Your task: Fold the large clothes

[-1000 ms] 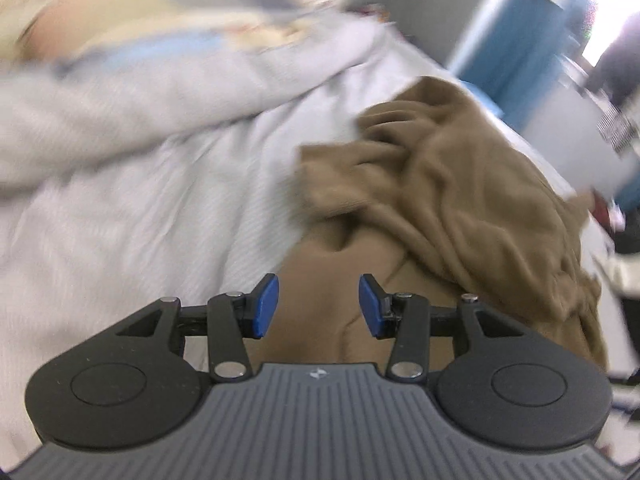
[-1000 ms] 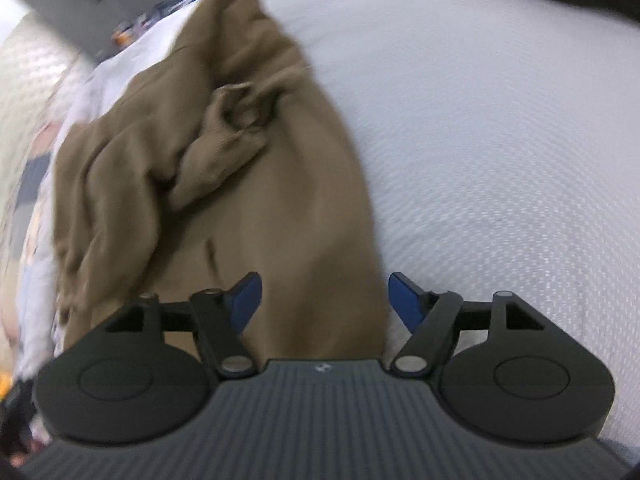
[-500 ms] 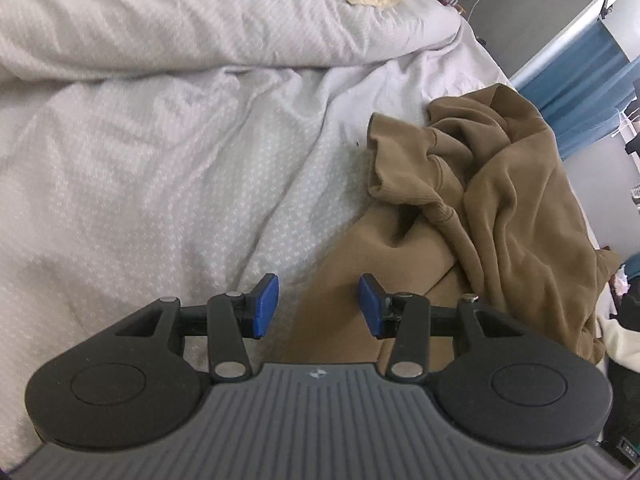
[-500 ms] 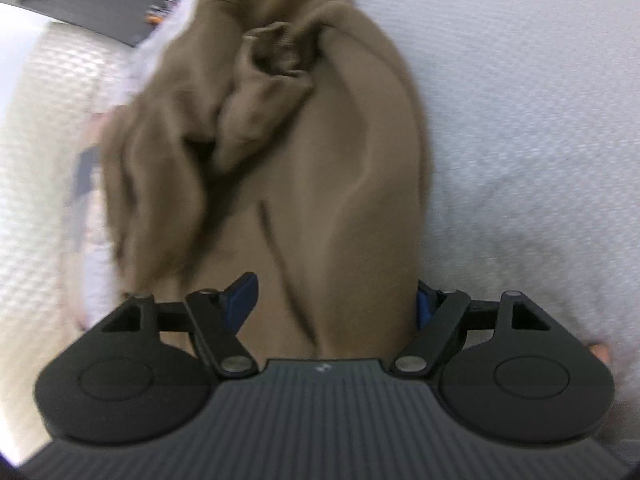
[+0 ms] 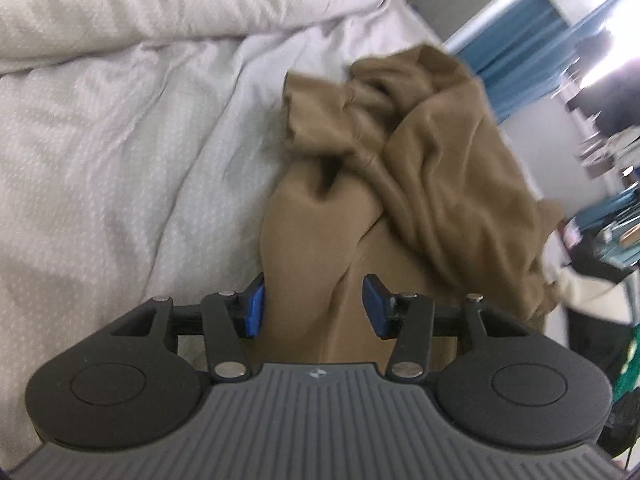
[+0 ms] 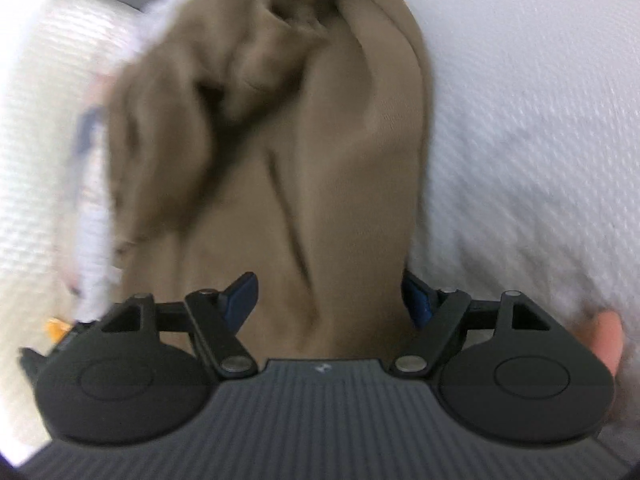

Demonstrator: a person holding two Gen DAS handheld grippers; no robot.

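My left tongs (image 5: 314, 306) stand about half open, and their jaws have just been opening a little; the near edge of the brown garment (image 5: 420, 184) lies between the blue pads (image 5: 253, 310), the left pad just at the cloth's left edge, but I cannot tell that either pad presses on it. My right tongs (image 6: 330, 300) stand wider, their jaws having opened over the last second, and the garment's near end fills the gap between them, its right edge just at the right pad (image 6: 416, 300); here too I see no squeeze on the cloth. Both tongs tilt steeply down at the bed (image 5: 120, 152). At the right edge of the right view a fingertip (image 6: 606, 336) shows behind the tool's body. The garment lies rumpled on the pale bedsheet, stretching away from both tongs, with a bunched fold ahead of them and a heaped duvet (image 5: 160, 4) beyond the left tongs' far left. Compared with a second ago, the right tongs have come down closer to the cloth, which now fills far more of that view, and the left tongs have turned so that the garment's edge sits between their pads rather than off to the right.
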